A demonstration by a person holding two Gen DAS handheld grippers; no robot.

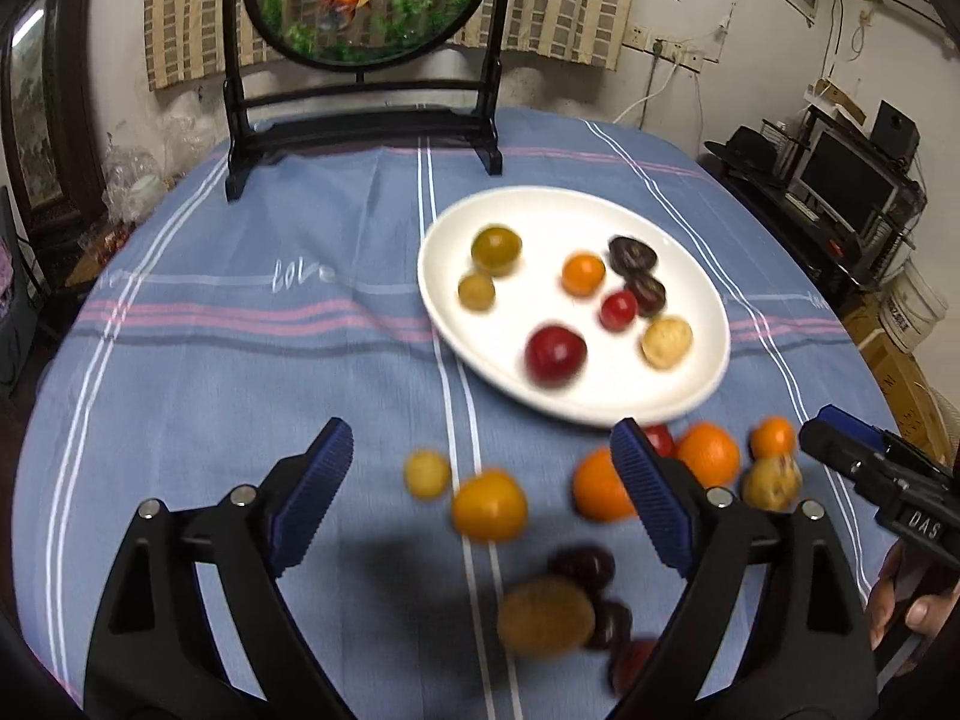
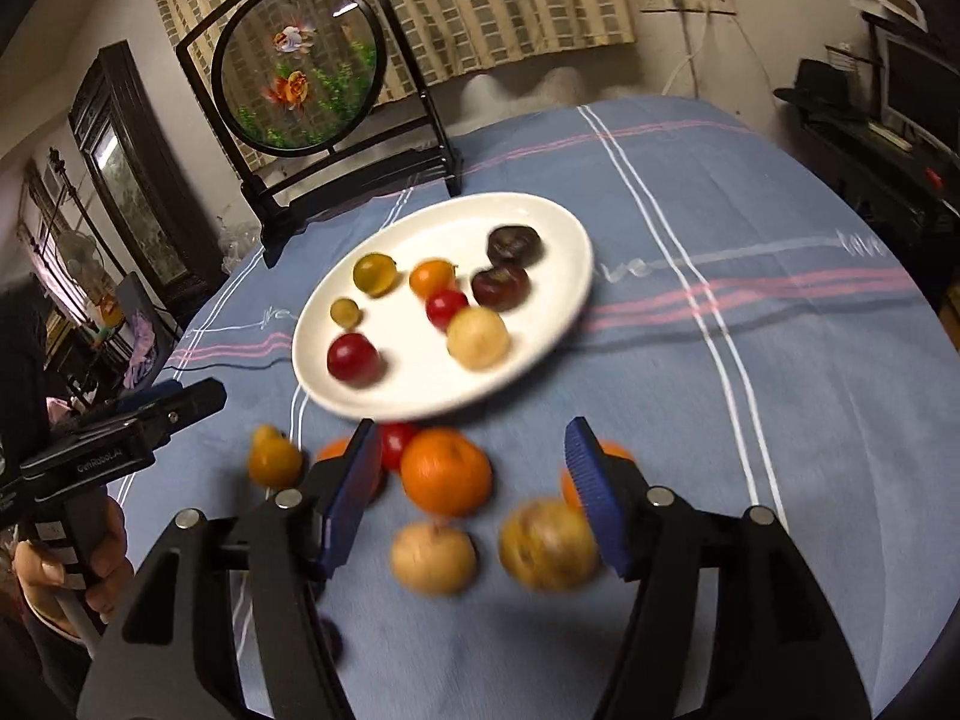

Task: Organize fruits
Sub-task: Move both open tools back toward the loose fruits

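A white plate (image 1: 690, 264) holds several small fruits: red, orange, green, dark purple and pale yellow; it also shows in the right wrist view (image 2: 564, 240). More fruits lie loose on the cloth in front of it. My left gripper (image 1: 480, 468) is open and empty above a yellow-orange fruit (image 1: 489, 505), with a kiwi (image 1: 545, 617) and dark plums nearer me. My right gripper (image 2: 474, 471) is open and empty over an orange (image 2: 445, 471), a pale fruit (image 2: 433, 558) and a speckled yellow fruit (image 2: 546, 543). The right gripper shows at the left wrist view's right edge (image 1: 822, 438).
A blue striped tablecloth (image 1: 240, 360) covers the round table. A black-framed round goldfish screen (image 1: 366, 0) stands at the table's far side. A desk with a monitor (image 1: 846, 180) and boxes stand to the right. The left gripper (image 2: 198, 399) shows in the right wrist view.
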